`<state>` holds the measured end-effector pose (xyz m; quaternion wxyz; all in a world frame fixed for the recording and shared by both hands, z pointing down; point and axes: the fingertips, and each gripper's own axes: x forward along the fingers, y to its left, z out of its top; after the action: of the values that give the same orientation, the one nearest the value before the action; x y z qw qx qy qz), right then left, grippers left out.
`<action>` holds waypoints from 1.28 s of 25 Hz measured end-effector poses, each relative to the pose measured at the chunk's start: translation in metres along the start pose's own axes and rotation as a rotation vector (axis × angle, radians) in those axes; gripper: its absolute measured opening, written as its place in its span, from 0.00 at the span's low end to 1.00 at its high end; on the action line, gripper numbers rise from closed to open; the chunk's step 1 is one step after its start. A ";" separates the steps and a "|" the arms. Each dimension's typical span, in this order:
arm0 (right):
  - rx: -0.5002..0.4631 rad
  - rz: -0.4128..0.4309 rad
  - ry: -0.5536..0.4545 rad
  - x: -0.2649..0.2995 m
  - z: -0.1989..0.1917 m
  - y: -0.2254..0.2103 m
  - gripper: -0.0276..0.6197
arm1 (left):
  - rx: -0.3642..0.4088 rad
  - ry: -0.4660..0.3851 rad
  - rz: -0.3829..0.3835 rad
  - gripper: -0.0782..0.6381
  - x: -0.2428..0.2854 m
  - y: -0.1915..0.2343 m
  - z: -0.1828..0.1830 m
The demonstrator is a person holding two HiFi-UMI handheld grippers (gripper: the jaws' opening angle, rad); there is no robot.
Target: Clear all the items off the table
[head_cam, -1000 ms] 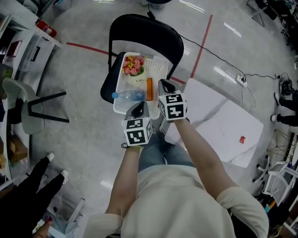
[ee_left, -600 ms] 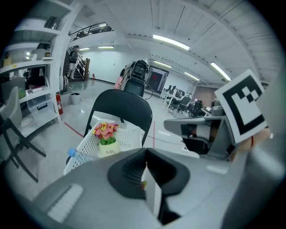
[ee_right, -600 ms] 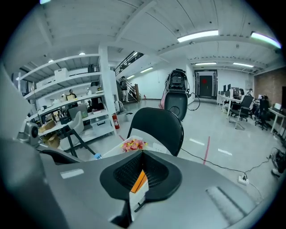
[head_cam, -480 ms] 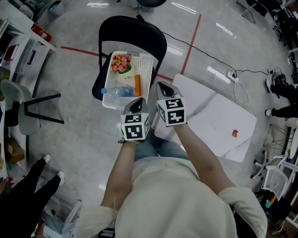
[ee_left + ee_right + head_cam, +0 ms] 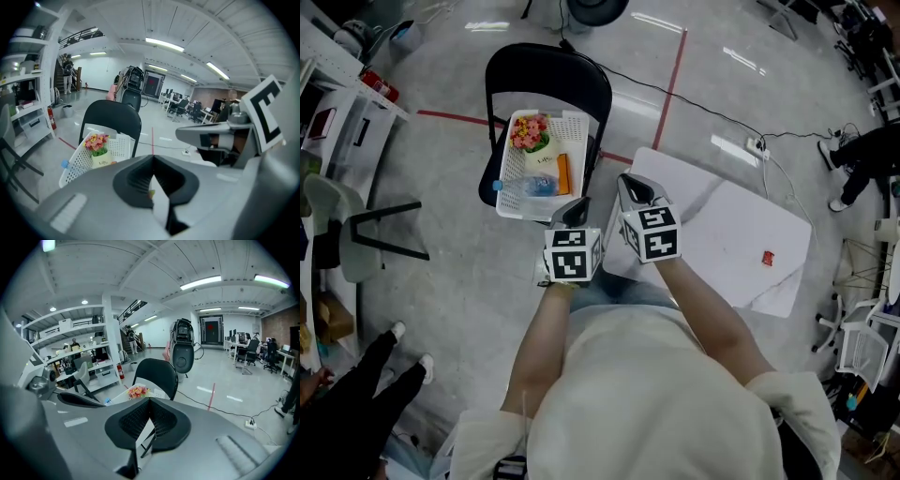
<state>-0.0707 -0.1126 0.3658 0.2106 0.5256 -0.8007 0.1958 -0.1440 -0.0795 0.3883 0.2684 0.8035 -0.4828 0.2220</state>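
A white basket [image 5: 508,173] sits on the seat of a black folding chair [image 5: 546,80]. In it lie a pot of flowers [image 5: 528,133], an orange item [image 5: 563,173] and a water bottle [image 5: 520,186]. My left gripper [image 5: 575,212] hangs just off the basket's near right corner, shut and with nothing in it. My right gripper [image 5: 636,190] hovers over the left corner of the white table [image 5: 731,220], also shut and holding nothing. A small red item [image 5: 766,258] lies on the table. The left gripper view shows the basket [image 5: 77,164], the flowers [image 5: 97,143] and the chair [image 5: 110,117] past the left gripper [image 5: 153,159]. The right gripper [image 5: 150,401] faces the chair [image 5: 157,371].
White shelves [image 5: 342,89] and a grey chair [image 5: 337,225] stand at the left. A person's dark legs [image 5: 347,394] are at the lower left. A cable and a power strip [image 5: 752,145] lie on the floor beyond the table, and red tape lines [image 5: 670,70] cross the floor.
Both grippers have drawn back from the basket's near edge towards me, staying shut. The basket and chair now lie farther off and to the left, and the right gripper is over the table's corner.
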 end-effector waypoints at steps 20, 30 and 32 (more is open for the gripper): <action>0.070 -0.069 -0.048 -0.019 0.005 0.004 0.04 | 0.078 -0.008 -0.102 0.12 -0.006 -0.018 0.021; 0.175 -0.216 -0.087 -0.033 0.005 -0.022 0.04 | 0.184 0.030 -0.247 0.12 0.007 -0.037 0.028; 0.187 -0.242 -0.088 -0.039 0.002 -0.028 0.04 | 0.198 0.039 -0.274 0.12 0.009 -0.045 0.028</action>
<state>-0.0308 -0.0949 0.3452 0.1477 0.6436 -0.7182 0.2194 -0.0970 -0.0858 0.3627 0.2251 0.8799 -0.3391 0.2451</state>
